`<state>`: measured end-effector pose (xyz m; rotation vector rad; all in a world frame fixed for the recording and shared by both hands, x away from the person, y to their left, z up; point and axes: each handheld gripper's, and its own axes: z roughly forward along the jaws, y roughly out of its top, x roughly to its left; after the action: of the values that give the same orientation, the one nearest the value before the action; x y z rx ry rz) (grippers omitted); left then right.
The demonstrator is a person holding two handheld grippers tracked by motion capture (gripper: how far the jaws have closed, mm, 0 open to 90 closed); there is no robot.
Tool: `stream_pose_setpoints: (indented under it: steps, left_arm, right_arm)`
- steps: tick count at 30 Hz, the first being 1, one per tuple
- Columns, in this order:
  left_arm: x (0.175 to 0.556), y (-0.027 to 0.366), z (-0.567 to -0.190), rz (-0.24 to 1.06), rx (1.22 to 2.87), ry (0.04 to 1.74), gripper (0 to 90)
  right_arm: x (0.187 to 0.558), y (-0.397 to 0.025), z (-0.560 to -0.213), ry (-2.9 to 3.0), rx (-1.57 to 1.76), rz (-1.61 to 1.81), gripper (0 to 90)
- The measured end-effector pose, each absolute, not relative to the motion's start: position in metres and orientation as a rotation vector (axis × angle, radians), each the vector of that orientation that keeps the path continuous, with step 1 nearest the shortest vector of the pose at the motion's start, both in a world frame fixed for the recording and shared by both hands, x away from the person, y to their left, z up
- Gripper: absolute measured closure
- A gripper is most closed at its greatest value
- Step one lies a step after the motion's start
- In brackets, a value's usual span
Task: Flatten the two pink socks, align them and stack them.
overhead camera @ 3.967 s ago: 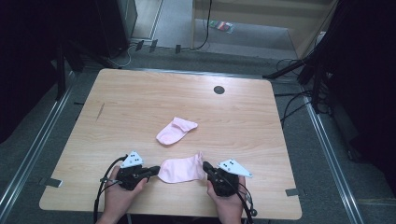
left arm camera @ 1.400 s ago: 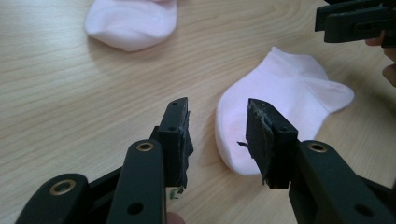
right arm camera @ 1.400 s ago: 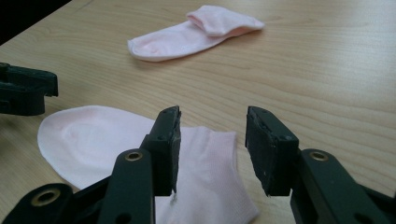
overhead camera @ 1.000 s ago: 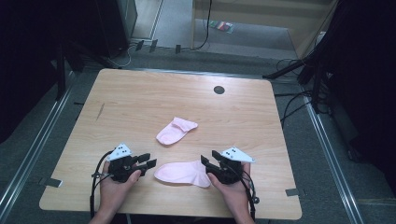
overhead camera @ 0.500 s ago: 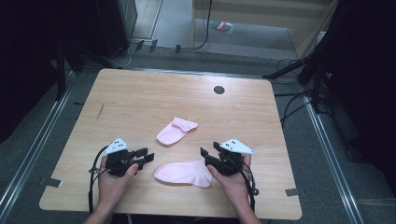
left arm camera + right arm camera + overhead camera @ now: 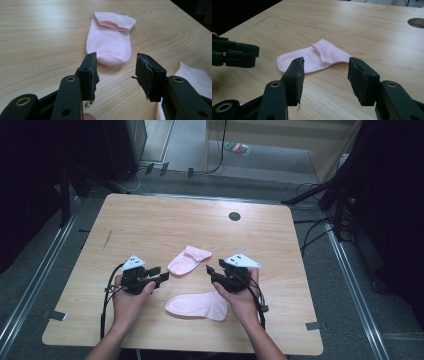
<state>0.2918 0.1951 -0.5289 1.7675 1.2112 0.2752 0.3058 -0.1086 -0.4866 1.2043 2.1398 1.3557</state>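
Note:
Two pink socks lie on the wooden table (image 6: 150,225). The far sock (image 6: 189,260) is short, with its cuff folded over; it lies just beyond both grippers (image 6: 110,37) (image 6: 314,58). The near sock (image 6: 197,306) lies flat by the front edge, between the person's hands, and its edge shows at the lower right of the left gripper view (image 6: 192,77). My left gripper (image 6: 159,274) (image 6: 116,75) is open and empty, pointing at the far sock's toe. On the other side, my right gripper (image 6: 211,275) (image 6: 325,77) is also open and empty, a little short of that sock.
A round cable hole (image 6: 234,216) (image 6: 417,22) sits near the table's far edge. The left gripper's jaws appear at the left of the right gripper view (image 6: 234,55). Cables and dark equipment stand on the floor around the table.
Both grippers have left the near sock's ends and moved forward toward the far sock. The near sock now lies flat, a little closer to the front edge.

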Motion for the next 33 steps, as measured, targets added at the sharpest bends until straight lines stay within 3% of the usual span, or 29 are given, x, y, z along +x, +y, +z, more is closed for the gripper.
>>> stream_pose_setpoints:
  steps: [15,23,31,33]
  left_arm:
    - [0.317,0.168,-0.539,0.318,1.869,1.268,48.1]
    - [0.323,0.161,-0.546,0.373,1.923,1.3,48.6]
    - [0.322,0.161,-0.547,0.448,1.935,1.309,60.2]
    - [0.323,0.162,-0.548,0.448,1.928,1.311,72.9]
  right_arm:
    - [0.36,-0.073,-0.516,2.255,1.129,1.231,54.6]
    - [0.376,-0.058,-0.527,2.351,1.024,1.21,52.0]
    - [0.388,-0.052,-0.546,2.341,1.013,1.048,61.7]
    - [0.391,-0.054,-0.545,2.325,1.027,1.036,74.7]
